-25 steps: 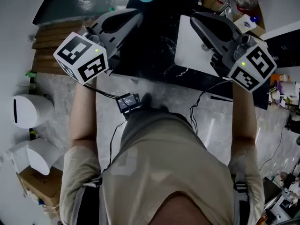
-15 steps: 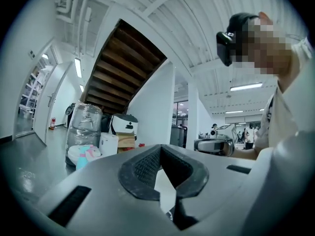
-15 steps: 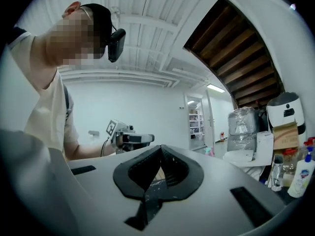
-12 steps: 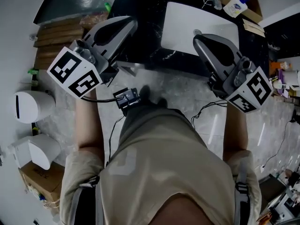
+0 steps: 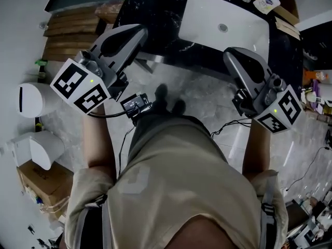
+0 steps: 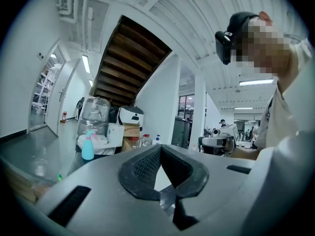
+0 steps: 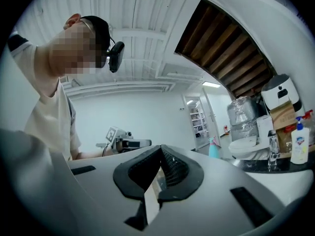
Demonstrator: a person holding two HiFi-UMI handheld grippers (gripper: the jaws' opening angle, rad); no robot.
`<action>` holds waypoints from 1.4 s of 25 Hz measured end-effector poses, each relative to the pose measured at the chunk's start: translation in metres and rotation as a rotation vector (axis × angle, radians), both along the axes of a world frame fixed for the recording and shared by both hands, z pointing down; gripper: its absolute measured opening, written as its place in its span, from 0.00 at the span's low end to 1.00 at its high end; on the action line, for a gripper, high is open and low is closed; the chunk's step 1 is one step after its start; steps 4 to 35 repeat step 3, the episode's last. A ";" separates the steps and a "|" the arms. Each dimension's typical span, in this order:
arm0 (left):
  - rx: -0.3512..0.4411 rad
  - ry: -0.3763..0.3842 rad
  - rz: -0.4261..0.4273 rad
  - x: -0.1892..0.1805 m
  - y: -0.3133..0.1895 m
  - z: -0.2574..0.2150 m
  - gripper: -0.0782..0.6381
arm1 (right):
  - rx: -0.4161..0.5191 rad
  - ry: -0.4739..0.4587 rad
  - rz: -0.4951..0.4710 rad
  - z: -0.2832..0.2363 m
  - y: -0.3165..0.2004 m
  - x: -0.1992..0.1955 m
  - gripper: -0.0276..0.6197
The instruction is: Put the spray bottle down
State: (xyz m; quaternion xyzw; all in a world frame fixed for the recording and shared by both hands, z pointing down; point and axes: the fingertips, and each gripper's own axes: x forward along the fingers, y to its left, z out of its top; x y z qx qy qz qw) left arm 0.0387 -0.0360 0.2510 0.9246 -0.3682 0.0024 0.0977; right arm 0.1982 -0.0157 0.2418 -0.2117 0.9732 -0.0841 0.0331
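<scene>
The teal spray bottle [image 6: 88, 146] stands upright on the far dark counter in the left gripper view. It shows again, small, in the right gripper view [image 7: 213, 148]. The head view does not include it. My left gripper [image 5: 139, 32] is shut with nothing between its pads and points level toward the counter [image 5: 161, 14], short of its edge. My right gripper [image 5: 234, 55] is also shut and holds nothing. It hangs over the pale floor in front of the white basin [image 5: 207, 14]. Both grippers are well apart from the bottle.
A white soap bottle [image 5: 265, 1] and clutter sit behind the basin. Wooden stair treads [image 5: 67, 32] lie to the left, with a white round bin [image 5: 33, 100] and a cardboard box [image 5: 39, 183] below them. Cables [image 5: 228, 123] trail on the floor by my feet.
Both grippers have drawn back from over the counter toward my body. The counter and basin have slid up in the head view, and the teal bottle has left its top edge.
</scene>
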 end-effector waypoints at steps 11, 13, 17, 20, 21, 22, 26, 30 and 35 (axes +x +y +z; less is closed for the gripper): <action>0.004 -0.010 -0.023 0.000 0.005 0.001 0.12 | -0.020 -0.012 -0.020 0.006 0.007 0.000 0.08; 0.004 -0.010 -0.023 0.000 0.005 0.001 0.12 | -0.020 -0.012 -0.020 0.006 0.007 0.000 0.08; 0.004 -0.010 -0.023 0.000 0.005 0.001 0.12 | -0.020 -0.012 -0.020 0.006 0.007 0.000 0.08; 0.004 -0.010 -0.023 0.000 0.005 0.001 0.12 | -0.020 -0.012 -0.020 0.006 0.007 0.000 0.08; 0.004 -0.010 -0.023 0.000 0.005 0.001 0.12 | -0.020 -0.012 -0.020 0.006 0.007 0.000 0.08; 0.004 -0.010 -0.023 0.000 0.005 0.001 0.12 | -0.020 -0.012 -0.020 0.006 0.007 0.000 0.08; 0.004 -0.010 -0.023 0.000 0.005 0.001 0.12 | -0.020 -0.012 -0.020 0.006 0.007 0.000 0.08; 0.004 -0.010 -0.023 0.000 0.005 0.001 0.12 | -0.020 -0.012 -0.020 0.006 0.007 0.000 0.08; 0.004 -0.010 -0.023 0.000 0.005 0.001 0.12 | -0.020 -0.012 -0.020 0.006 0.007 0.000 0.08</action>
